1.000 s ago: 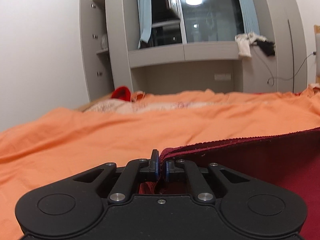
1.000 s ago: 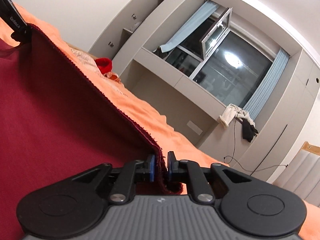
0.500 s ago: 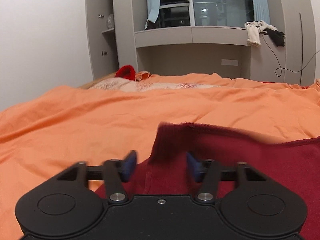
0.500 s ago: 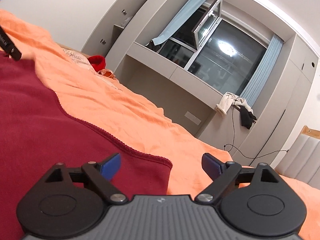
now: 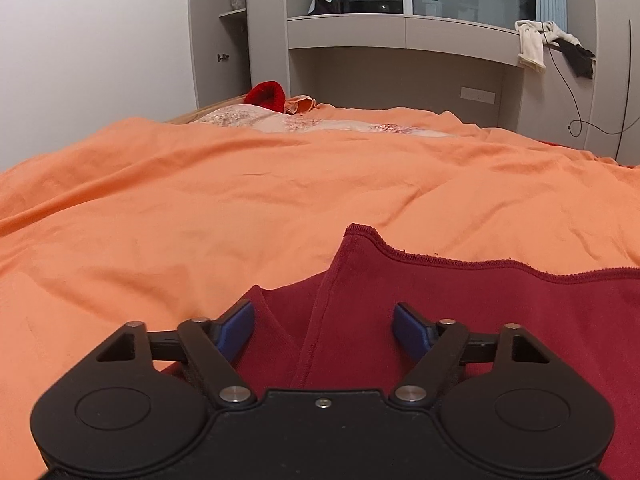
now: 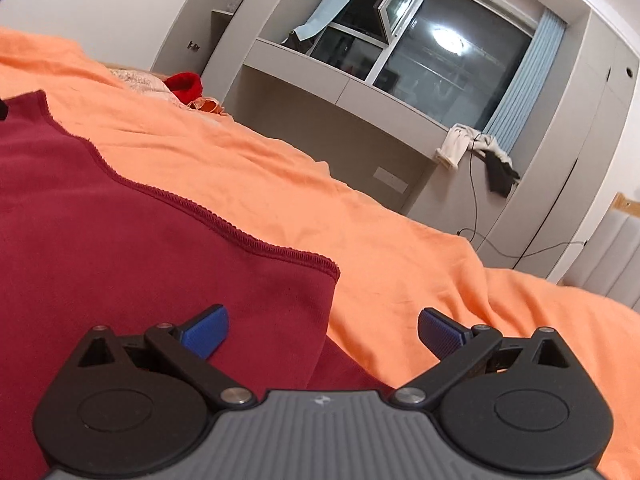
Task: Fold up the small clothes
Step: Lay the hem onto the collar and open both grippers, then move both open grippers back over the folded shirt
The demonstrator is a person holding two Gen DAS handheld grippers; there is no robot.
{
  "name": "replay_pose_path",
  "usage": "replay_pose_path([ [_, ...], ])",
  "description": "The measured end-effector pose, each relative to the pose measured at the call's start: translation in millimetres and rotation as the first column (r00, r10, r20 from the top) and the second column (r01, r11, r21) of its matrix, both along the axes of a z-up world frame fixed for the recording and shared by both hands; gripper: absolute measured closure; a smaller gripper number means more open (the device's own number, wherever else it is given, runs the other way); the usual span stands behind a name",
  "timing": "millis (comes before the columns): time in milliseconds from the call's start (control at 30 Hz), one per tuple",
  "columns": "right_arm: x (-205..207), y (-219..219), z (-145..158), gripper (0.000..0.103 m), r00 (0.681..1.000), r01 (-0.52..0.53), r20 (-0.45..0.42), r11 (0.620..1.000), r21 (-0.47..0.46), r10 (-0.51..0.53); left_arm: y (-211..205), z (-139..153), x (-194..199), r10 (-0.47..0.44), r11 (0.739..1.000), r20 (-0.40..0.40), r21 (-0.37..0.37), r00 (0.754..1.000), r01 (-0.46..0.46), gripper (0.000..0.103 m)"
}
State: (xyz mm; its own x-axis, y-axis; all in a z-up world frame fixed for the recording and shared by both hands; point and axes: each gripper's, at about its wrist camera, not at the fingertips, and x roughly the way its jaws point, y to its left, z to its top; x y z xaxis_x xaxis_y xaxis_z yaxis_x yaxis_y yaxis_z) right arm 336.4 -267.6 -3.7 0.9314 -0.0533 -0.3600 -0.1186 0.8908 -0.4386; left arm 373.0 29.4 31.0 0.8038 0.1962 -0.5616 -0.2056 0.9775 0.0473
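Garment (image 5: 460, 312) under grippers (image 5: 324, 326) (jaws opening)

No readable text, label, brand or number shows in either view.

We are in a home bedroom: a bed (image 5: 280, 184) under an orange cover, grey wardrobes (image 5: 218, 32) at the far wall, a curtained window (image 6: 436, 60).
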Motion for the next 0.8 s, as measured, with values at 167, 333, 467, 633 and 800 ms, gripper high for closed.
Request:
replay_pose_path([
  [167,-12.9,-7.8,11.4,0.000,0.997,0.033,0.069,0.999,0.020,-0.034,-4.5,7.6,-4.0,0.015,1.000,0.020,0.006,1.000,-0.016,0.006],
  [333,-32.2,-17.6,31.1,0.000,0.980,0.114,0.162,0.993,0.037,-0.118,1.2,20.8,-21.9,0.026,0.997,0.078,-0.068,0.997,-0.021,0.001],
  [467,-52.1,-22.0,48.7,0.000,0.973,0.102,0.194,0.989,0.110,-0.122,15.2,27.8,-37.8,0.030,0.983,0.093,-0.181,0.995,-0.013,0.001],
  [633,-85.0,-13.8,65.2,0.000,0.976,0.002,0.214,0.983,0.185,-0.042,36.3,36.1,-58.4,0.070,0.968,0.124,-0.248,0.990,-0.038,0.001],
  [800,-114.7,5.6,73.5,0.000,0.977,-0.121,0.201,0.963,0.243,0.073,58.5,45.1,-84.2,0.115,0.959,0.173,-0.276,0.978,-0.064,0.001],
])
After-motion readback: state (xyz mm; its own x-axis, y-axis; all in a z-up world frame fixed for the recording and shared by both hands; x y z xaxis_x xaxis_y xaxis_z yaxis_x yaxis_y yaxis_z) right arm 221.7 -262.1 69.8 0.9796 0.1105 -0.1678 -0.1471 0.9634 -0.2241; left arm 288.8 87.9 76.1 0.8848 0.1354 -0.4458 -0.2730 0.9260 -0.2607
